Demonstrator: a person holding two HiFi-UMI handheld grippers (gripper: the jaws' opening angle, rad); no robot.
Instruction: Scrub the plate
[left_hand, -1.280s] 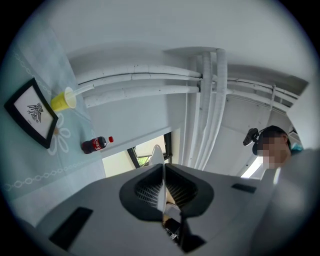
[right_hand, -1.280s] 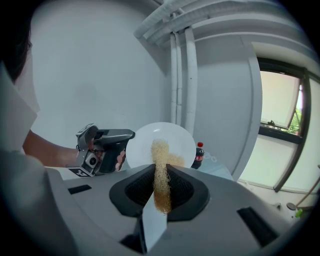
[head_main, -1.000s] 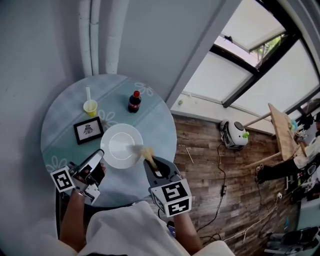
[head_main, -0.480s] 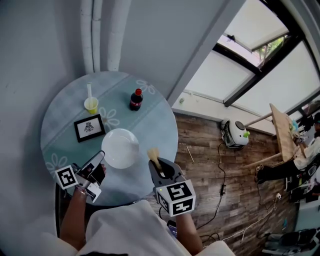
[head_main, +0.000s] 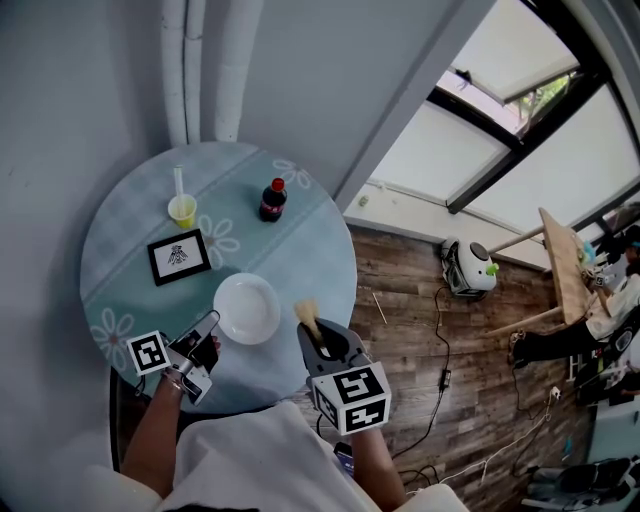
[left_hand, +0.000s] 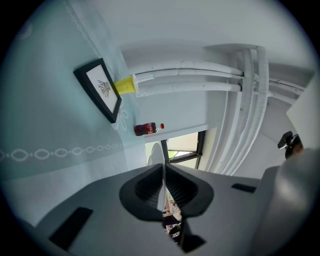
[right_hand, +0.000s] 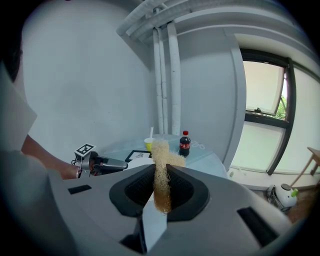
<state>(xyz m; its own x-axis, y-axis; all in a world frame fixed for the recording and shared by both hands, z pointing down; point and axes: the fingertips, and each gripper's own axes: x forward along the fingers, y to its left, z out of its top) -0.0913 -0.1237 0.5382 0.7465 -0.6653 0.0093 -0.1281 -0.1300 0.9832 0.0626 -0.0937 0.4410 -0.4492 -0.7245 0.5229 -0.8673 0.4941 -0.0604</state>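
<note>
Indoors, plate (head_main: 246, 308) over round blue table (head_main: 300, 240), grey wall (head_main: 80, 80), plank floor (head_main: 420, 330).

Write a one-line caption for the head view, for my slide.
Left gripper holds the white plate by its rim at a round table; right gripper holds a tan scrubber beside it.
</note>
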